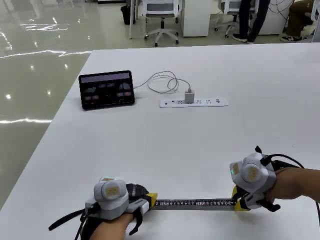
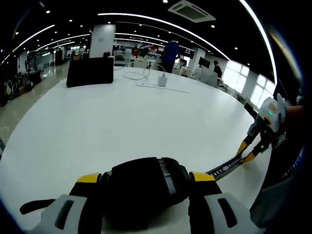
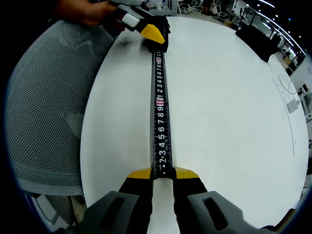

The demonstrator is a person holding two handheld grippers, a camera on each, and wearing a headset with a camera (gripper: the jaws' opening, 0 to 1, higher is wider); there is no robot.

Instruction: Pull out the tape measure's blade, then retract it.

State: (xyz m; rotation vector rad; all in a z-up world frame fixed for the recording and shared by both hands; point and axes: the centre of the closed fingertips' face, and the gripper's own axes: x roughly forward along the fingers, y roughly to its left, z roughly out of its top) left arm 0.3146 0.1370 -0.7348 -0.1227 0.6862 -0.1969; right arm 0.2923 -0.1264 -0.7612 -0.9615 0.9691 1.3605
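Black tape case (image 2: 141, 195) in L gripper (image 2: 146, 177), R gripper (image 3: 163, 173) pinching blade (image 3: 161, 97)

Head view: high, facing down over the table (image 1: 210, 140). Gripper views: low, close, facing each other along their jaws; all three share the blade (image 1: 195, 203) between jaws.

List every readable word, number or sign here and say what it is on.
"2 3 4 5 6 7 8 9": white digits on the black blade, right gripper view. A red-boxed mark follows, then digits too small to read.
Tablet screen: text too blurred to read.
Power strip: markings too small to read.
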